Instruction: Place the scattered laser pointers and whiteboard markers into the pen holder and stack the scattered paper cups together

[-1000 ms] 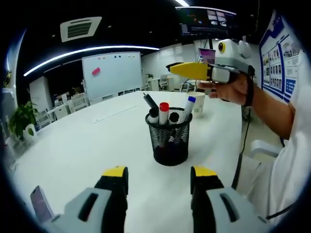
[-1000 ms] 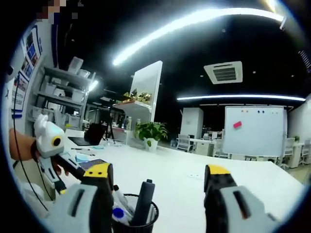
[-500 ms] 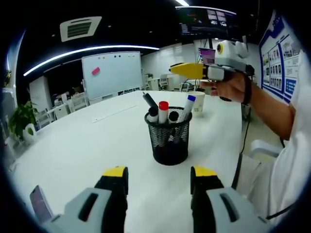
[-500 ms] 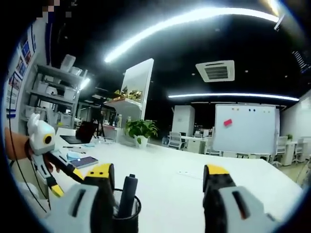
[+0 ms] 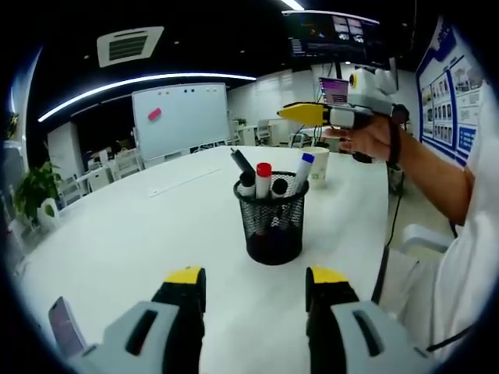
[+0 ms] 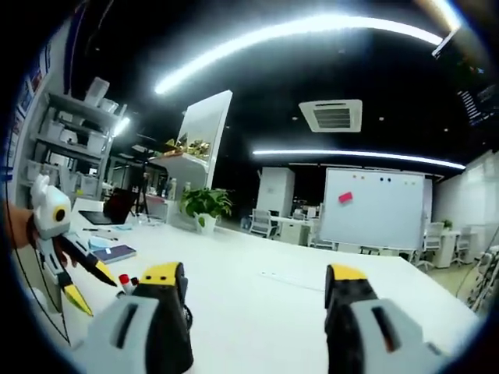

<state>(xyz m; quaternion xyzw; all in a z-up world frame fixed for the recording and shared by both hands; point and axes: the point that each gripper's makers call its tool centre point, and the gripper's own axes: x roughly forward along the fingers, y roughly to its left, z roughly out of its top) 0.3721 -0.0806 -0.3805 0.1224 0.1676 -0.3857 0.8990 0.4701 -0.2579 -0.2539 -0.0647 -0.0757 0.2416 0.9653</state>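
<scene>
right claw [image 6: 253, 292] lifted off pen holder [image 5: 271, 220], spread & empty; left claw [image 5: 253, 292] spread, empty.

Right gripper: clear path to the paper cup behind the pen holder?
Probably yes. In the left gripper view the right gripper hangs open above the paper cup, which stands apart from the pen holder on the white table, with nothing between them.
</scene>
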